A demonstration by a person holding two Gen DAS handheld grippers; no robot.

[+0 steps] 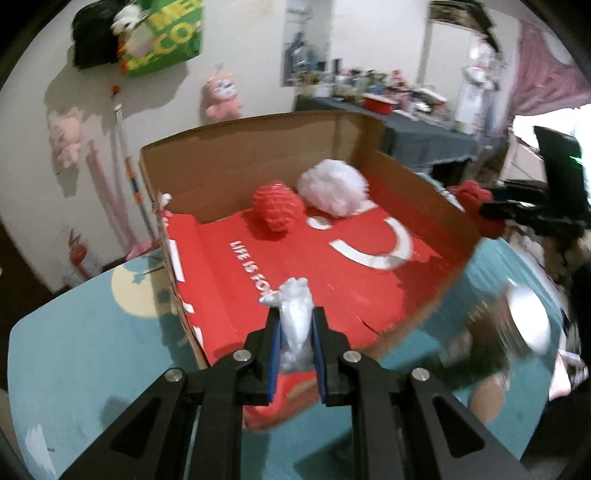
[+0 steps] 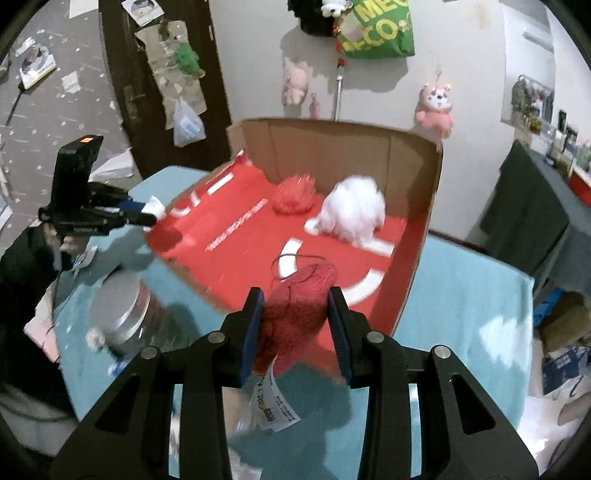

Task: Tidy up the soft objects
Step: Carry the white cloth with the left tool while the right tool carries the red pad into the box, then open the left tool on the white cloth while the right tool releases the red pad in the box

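Two handheld grippers hover at the near side of an open cardboard box [image 1: 258, 147] that sits on a teal-covered table [image 1: 92, 350]. Its floor is red with white lettering, and its brown walls stand up at the far side. At the far end of that floor a red knitted ball [image 1: 275, 206] and a fluffy white ball [image 1: 332, 186] lie just beside each other, the white one nearer the far right corner. At the box's near edge, the left gripper [image 1: 296, 332] is clamped on a small white soft toy [image 1: 295, 325], which pokes up between the blue pads. Toward the box's near right corner, the right gripper [image 2: 295, 321] is clamped on a dark red woolly toy [image 2: 299, 306], a paper tag [image 2: 275, 402] dangling beneath it. On the table to the left of the box, seen from the right wrist, stands a blurred jar [image 2: 122, 314] with a silvery lid. On the wall behind hang pink plush toys [image 2: 436, 107] and a green bag [image 2: 380, 29].
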